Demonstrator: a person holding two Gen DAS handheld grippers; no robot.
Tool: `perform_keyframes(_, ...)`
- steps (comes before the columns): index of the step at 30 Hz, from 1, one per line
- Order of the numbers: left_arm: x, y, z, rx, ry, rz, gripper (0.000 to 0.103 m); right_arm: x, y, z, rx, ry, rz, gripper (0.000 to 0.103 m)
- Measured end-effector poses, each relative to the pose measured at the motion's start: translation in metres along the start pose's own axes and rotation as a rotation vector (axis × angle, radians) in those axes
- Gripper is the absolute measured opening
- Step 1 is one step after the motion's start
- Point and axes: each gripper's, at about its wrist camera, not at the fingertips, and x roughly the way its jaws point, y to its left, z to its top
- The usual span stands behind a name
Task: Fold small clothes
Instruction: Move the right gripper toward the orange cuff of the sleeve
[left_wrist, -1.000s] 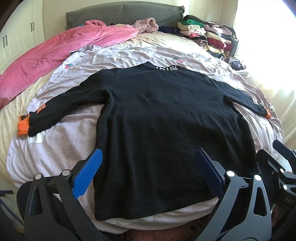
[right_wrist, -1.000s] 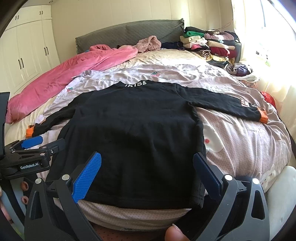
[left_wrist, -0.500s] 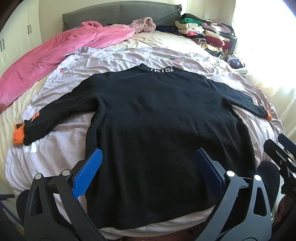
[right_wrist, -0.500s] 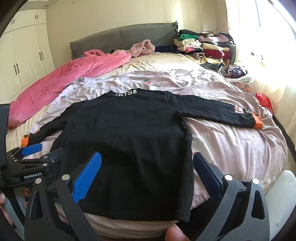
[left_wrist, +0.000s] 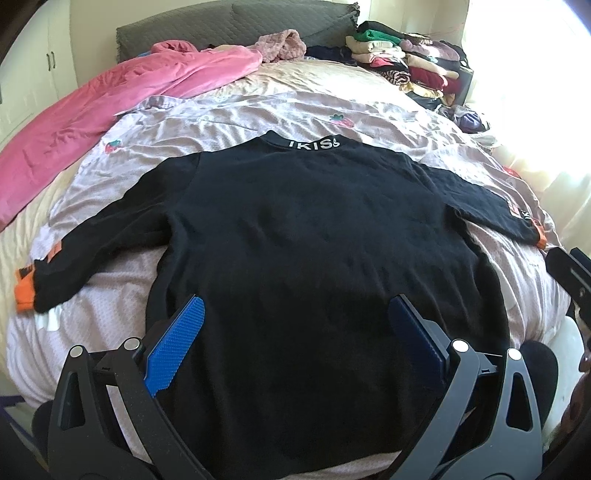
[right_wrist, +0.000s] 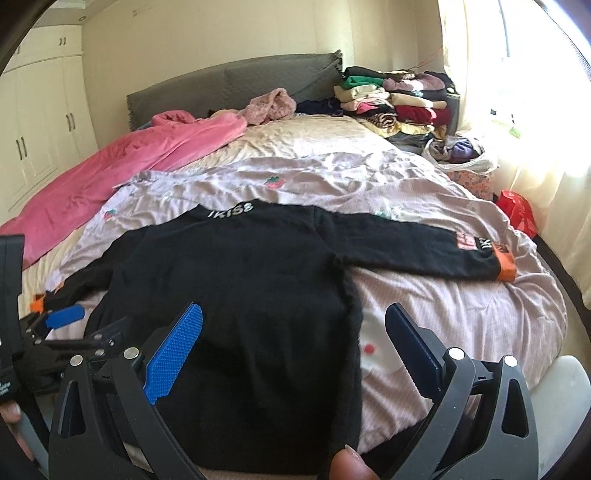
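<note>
A black long-sleeved sweater (left_wrist: 314, 251) lies flat on the bed, collar lettering away from me, both sleeves spread out, orange cuffs at the ends (left_wrist: 24, 295). It also shows in the right wrist view (right_wrist: 236, 295), its right sleeve (right_wrist: 424, 254) stretched toward the window. My left gripper (left_wrist: 295, 317) is open and empty above the lower hem area. My right gripper (right_wrist: 295, 321) is open and empty above the sweater's lower right side. The left gripper's fingertip (right_wrist: 64, 315) shows at the left of the right wrist view.
The bed has a lilac strawberry-print cover (left_wrist: 258, 114). A pink blanket (left_wrist: 103, 107) lies at the far left. A stack of folded clothes (right_wrist: 399, 99) stands at the far right by the grey headboard (right_wrist: 229, 85). A red bag (right_wrist: 517, 210) lies by the curtain.
Both grippers have moved forward over the sweater's lower part, and the hem now lies under them. Both stay open. The sweater has not moved.
</note>
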Motion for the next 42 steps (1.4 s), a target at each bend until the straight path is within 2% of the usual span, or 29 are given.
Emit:
perform_keyframes(14,0.013,-0.018,0.06,0.005,-0.028,-0.011,0.094,0.034,-0.038,0.047,0.061,0.004,-0.093,0.099)
perform_keyframes(21,0.023,-0.026,0.082,0.001,-0.036,-0.041,0.094,0.043,-0.061,0.074,0.114,-0.017,-0.126,0.099)
perform_keyframes(25,0.028,-0.032,0.094,0.005,-0.038,-0.05,0.094,0.052,-0.078,0.091,0.155,-0.016,-0.144,0.099)
perform_keyframes(31,0.036,-0.043,0.11,0.005,-0.041,-0.058,0.094,0.059,-0.105,0.116,0.216,-0.046,-0.237,0.099)
perform_keyframes(35,0.042,-0.05,0.122,0.003,-0.062,-0.067,0.094,0.064,-0.124,0.128,0.273,-0.059,-0.25,0.099)
perform_keyframes(42,0.053,-0.069,0.145,0.025,-0.051,-0.081,0.094,0.076,-0.153,0.147,0.361,-0.083,-0.271,0.099)
